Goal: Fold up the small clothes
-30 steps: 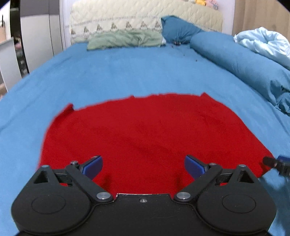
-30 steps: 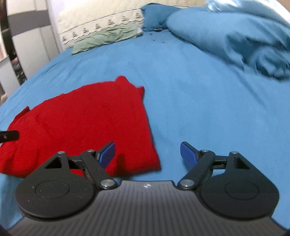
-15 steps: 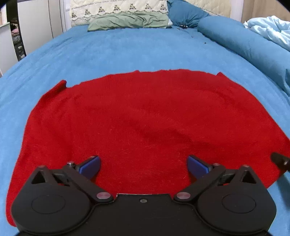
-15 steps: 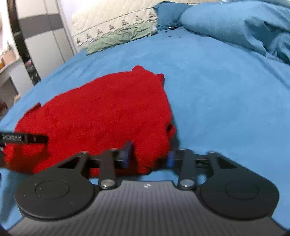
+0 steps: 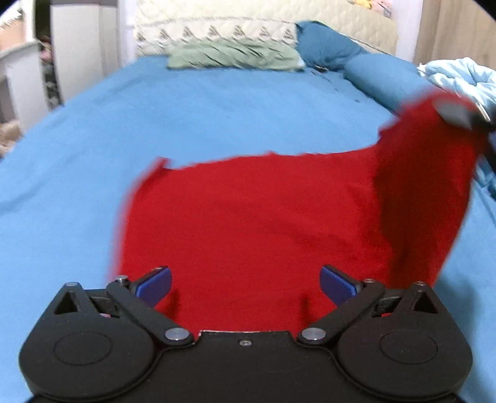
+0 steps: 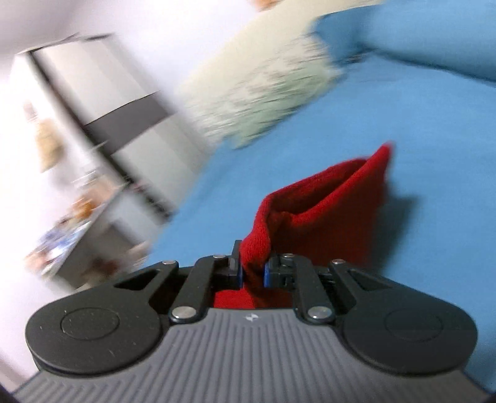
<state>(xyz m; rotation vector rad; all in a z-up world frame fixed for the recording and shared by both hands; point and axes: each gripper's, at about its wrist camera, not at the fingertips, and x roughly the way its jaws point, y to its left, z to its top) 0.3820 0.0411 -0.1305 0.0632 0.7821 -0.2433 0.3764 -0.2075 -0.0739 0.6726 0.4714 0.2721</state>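
1. the right gripper (image 6: 252,274) has just been closing and now pinches a bunched corner of the red garment (image 6: 325,217) between its blue pads.
2. that corner is lifted off the blue bed sheet (image 6: 418,130); from the left wrist view it hangs up at the right side.
3. the left gripper (image 5: 245,283) hovers with jaws spread wide, nothing between them.
4. the rest of the red garment (image 5: 248,217) lies flat on the sheet, green pillow (image 5: 232,55) and cream headboard (image 5: 217,28) beyond.
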